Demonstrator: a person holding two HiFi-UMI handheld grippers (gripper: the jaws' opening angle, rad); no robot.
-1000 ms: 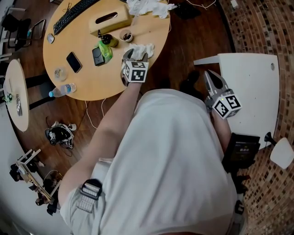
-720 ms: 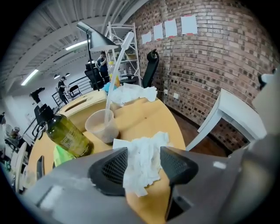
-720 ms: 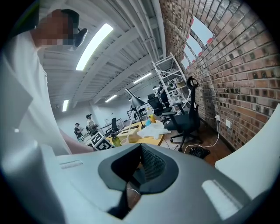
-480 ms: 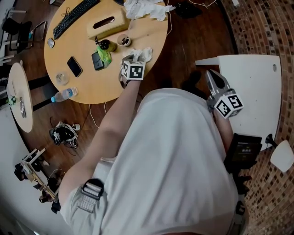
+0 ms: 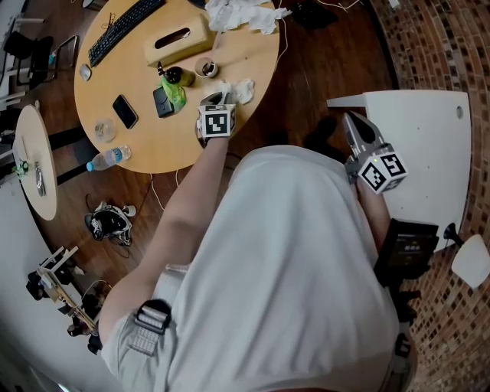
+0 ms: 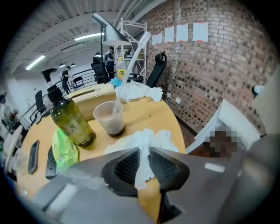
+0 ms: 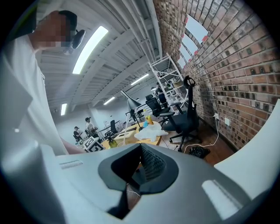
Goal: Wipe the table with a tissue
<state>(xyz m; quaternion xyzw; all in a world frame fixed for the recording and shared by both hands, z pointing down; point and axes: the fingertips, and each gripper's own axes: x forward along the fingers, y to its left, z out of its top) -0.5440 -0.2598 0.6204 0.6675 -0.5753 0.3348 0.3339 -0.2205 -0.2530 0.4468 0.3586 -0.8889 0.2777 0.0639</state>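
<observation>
A crumpled white tissue lies near the front edge of the round wooden table. My left gripper points steeply down at it. In the left gripper view a strip of the tissue runs up between the jaws of that gripper. Those jaws have just been closing, and their ribbed pads now pinch the tissue. My right gripper hangs off the table, over the corner of a white table. It is shut with nothing in it, as the right gripper view also shows.
Close behind the tissue stand a cup with a brown drink, a dark pump bottle and a green packet. A tissue box, keyboard, two phones and a heap of tissues lie farther back.
The left gripper's jaws have narrowed around the tissue and the gripper has tipped a little over it. The right gripper has hardly shifted.
</observation>
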